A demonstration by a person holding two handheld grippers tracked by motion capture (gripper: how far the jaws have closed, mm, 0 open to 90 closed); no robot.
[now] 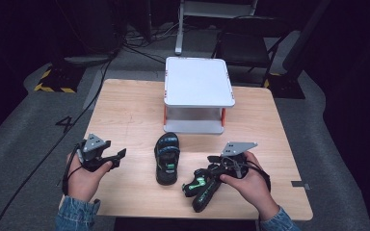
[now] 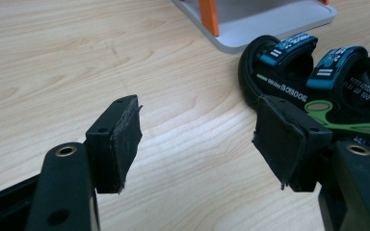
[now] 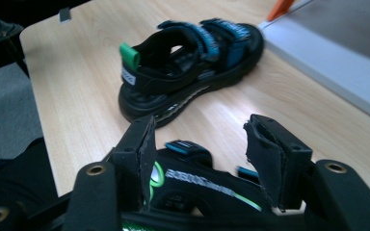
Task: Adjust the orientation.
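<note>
two sandals: one (image 1: 167,159) between open tongs, right tongs (image 1: 211,179) over the other (image 1: 202,188), ungripped.

Wooden table (image 1: 125,110) occupies the centre of the high view, its surface light-grained. A white two-tier stand (image 1: 198,82) with orange posts sits at upper centre, on the table's far edge. Grey floor (image 1: 24,130) surrounds the table. Yellow-and-black hazard tape (image 1: 53,88) lies at upper left. A dark folding chair (image 1: 245,45) stands at upper right, behind the stand.
</note>
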